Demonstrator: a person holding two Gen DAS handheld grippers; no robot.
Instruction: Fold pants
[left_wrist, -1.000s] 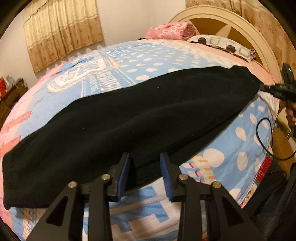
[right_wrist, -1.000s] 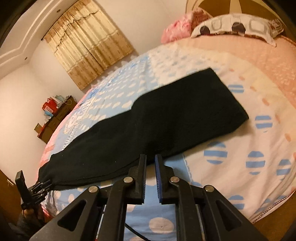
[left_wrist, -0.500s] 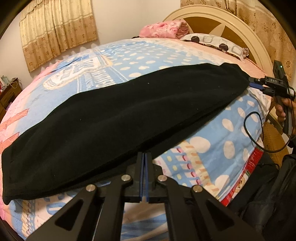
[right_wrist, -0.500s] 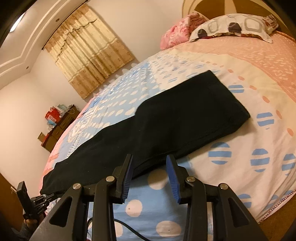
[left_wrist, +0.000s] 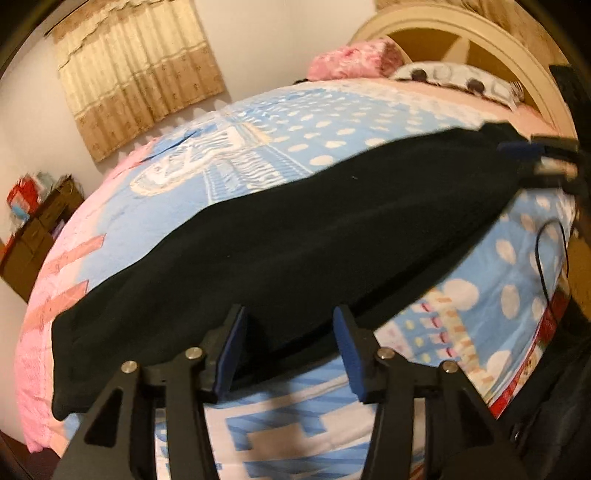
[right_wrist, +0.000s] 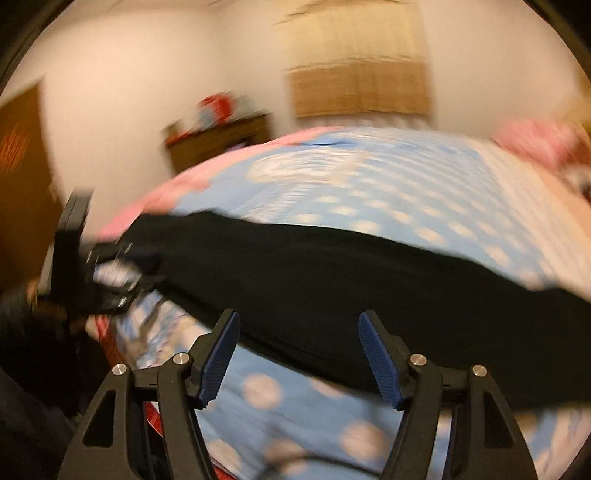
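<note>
My black pants (left_wrist: 295, 236) lie long on the bed (left_wrist: 332, 122), near its edge. My left tool (left_wrist: 291, 354) and right tool (right_wrist: 299, 354) are opening, gripping nothing.

Black hand-held gripper (left_wrist: 291, 347), blue pads (left_wrist: 347, 354)

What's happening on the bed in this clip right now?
A person with a handheld gripper in each hand is folding black pants that lie stretched in a long band across a blue dotted bedspread. The left gripper sits at the near edge of the pants, its jaws opening, with the fabric edge between them but not pinched. The right gripper is also opening over the near edge farther along; its view is motion-blurred. Neither holds the cloth at this moment.
</note>
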